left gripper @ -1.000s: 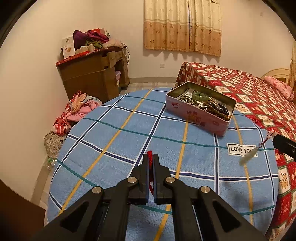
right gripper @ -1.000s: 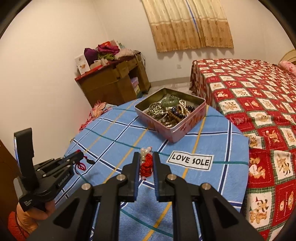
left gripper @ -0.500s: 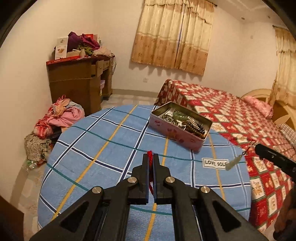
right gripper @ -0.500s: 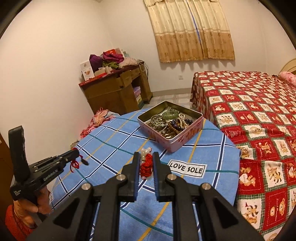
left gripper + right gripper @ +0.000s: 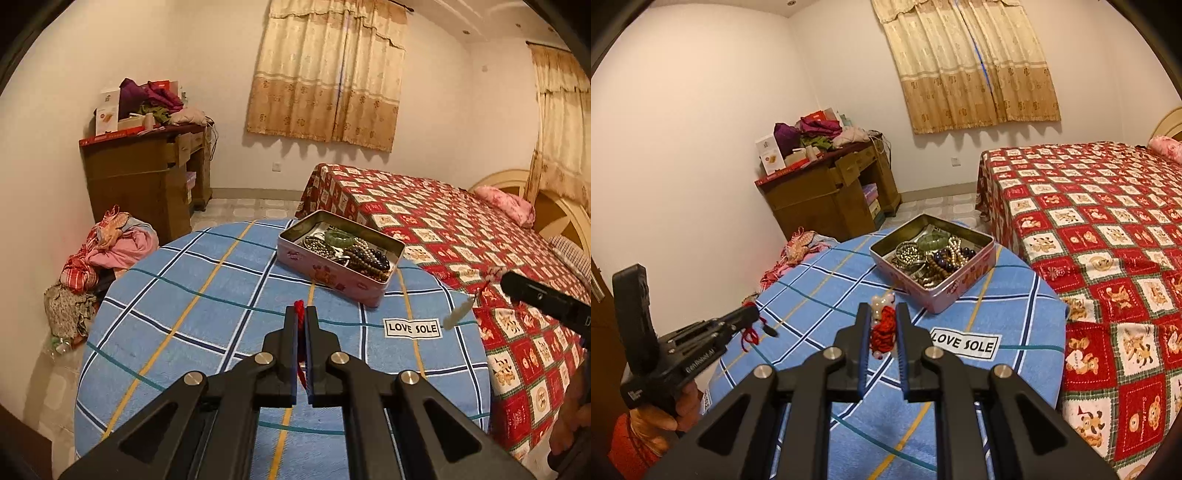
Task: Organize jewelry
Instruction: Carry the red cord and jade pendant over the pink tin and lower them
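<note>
Left gripper point(image 5: 302, 325) is closed tight on a thin red cord point(image 5: 300, 312), whose end pokes up between the fingertips; in the right wrist view the same cord point(image 5: 750, 334) dangles in a loop off its tip, above the counter's left edge. Further right, the right gripper point(image 5: 882, 326) is nearly closed, pinching a red knotted ornament point(image 5: 883, 330) with pale beads at its top and bottom, held above the counter point(image 5: 820, 280), which wears a blue plaid cloth. Beyond it and slightly right, an open pink tin point(image 5: 934, 254) sits on the cloth, filled with bead bracelets and a green bangle. A "LOVE SOLE" label point(image 5: 964, 343) lies just in front of the tin. To the right stands the bed point(image 5: 1108, 221) with its red patchwork cover.
</note>
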The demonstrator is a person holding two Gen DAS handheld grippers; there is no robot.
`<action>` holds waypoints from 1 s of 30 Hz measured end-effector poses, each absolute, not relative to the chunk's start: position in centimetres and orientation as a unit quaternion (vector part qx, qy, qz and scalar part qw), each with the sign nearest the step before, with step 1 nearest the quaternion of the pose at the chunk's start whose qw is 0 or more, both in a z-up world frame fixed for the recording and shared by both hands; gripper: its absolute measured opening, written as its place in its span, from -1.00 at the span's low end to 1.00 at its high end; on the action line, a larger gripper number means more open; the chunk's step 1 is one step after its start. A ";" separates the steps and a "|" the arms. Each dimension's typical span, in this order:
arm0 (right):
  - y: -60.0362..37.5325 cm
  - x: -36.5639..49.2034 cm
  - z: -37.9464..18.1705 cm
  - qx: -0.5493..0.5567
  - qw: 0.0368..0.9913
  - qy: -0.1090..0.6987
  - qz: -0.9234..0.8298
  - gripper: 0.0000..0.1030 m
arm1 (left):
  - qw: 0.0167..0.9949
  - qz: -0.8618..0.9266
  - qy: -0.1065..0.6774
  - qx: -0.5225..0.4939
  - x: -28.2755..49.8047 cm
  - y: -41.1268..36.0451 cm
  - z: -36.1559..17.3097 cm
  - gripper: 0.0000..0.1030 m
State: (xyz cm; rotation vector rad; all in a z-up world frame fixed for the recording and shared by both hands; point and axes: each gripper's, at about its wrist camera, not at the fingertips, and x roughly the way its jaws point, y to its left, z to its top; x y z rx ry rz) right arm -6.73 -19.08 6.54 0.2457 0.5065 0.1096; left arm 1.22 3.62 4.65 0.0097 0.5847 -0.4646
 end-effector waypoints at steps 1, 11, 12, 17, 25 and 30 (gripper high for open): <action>-19.1 -6.8 6.7 0.121 0.960 0.248 0.054 -0.70 | 0.931 -0.225 0.288 0.010 1.3 3.3 4.7 -0.97; -19.5 -6.8 7.5 0.122 0.962 0.238 0.051 -0.70 | 0.932 -0.206 0.294 0.044 1.7 1.7 5.3 -0.97; -19.5 -6.8 7.6 0.122 0.962 0.237 0.051 -0.70 | 0.932 -0.205 0.294 0.044 1.8 1.7 5.4 -0.97; -19.8 -6.9 8.4 0.118 0.965 0.227 0.049 -0.70 | 0.933 -0.206 0.292 0.045 2.1 1.4 5.7 -0.97; -20.5 -6.6 9.6 0.111 0.970 0.215 0.040 -0.70 | 0.932 -0.211 0.292 0.046 2.9 0.4 5.9 -0.97; -21.0 -5.9 9.8 0.108 0.970 0.214 0.037 -0.70 | 0.930 -0.218 0.293 0.047 3.7 -0.8 5.9 -0.97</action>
